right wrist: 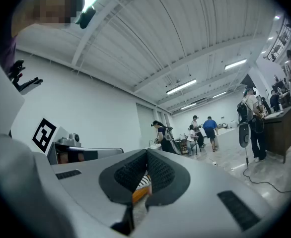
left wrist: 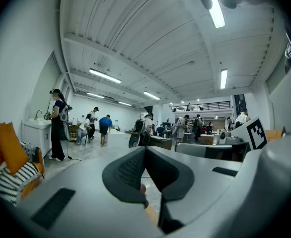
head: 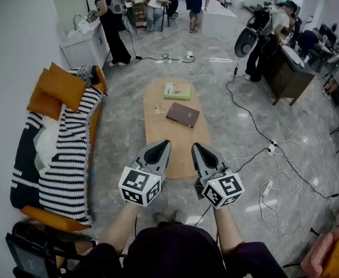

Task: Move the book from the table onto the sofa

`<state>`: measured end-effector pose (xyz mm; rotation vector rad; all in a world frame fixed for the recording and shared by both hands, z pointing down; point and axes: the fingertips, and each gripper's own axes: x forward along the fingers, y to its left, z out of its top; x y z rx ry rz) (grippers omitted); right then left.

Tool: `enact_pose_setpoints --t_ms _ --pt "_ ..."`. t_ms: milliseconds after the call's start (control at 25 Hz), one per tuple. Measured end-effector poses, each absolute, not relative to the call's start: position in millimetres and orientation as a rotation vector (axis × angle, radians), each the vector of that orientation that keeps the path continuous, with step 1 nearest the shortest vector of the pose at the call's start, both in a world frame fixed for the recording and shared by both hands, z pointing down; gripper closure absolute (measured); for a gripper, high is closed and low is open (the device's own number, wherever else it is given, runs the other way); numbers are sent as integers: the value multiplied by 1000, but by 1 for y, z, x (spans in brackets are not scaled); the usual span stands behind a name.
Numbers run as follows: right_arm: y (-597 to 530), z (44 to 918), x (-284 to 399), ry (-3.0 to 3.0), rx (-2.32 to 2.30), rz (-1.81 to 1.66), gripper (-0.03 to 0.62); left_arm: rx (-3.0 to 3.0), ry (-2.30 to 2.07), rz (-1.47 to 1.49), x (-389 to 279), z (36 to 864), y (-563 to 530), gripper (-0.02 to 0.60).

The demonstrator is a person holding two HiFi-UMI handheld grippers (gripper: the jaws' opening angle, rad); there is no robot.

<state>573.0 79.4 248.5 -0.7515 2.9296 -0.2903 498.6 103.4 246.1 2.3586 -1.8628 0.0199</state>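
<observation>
A dark brown book [head: 183, 114] lies flat on the oval wooden table [head: 158, 138], past its middle. A green and white book [head: 177, 91] lies at the table's far end. The sofa [head: 62, 149] stands along the left wall, with a black-and-white striped throw and orange cushions [head: 56, 88]. My left gripper [head: 164, 145] and right gripper [head: 196, 149] hover side by side over the table's near end, both shut with nothing between the jaws. In the two gripper views the jaws point level across the room, left gripper [left wrist: 146, 150] and right gripper [right wrist: 146, 153], tips meeting.
Cables [head: 273, 155] trail over the grey floor right of the table. A dark desk [head: 288, 68] with people near it stands at the right, a white counter [head: 85, 45] at the far left. Several people stand at the back of the room.
</observation>
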Motion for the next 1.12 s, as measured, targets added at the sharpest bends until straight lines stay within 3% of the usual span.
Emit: enact_pose_setpoints --t_ms 1120 --pt "75 279 518 3004 -506 -366 571 2157 -2020 31 448 281 107 568"
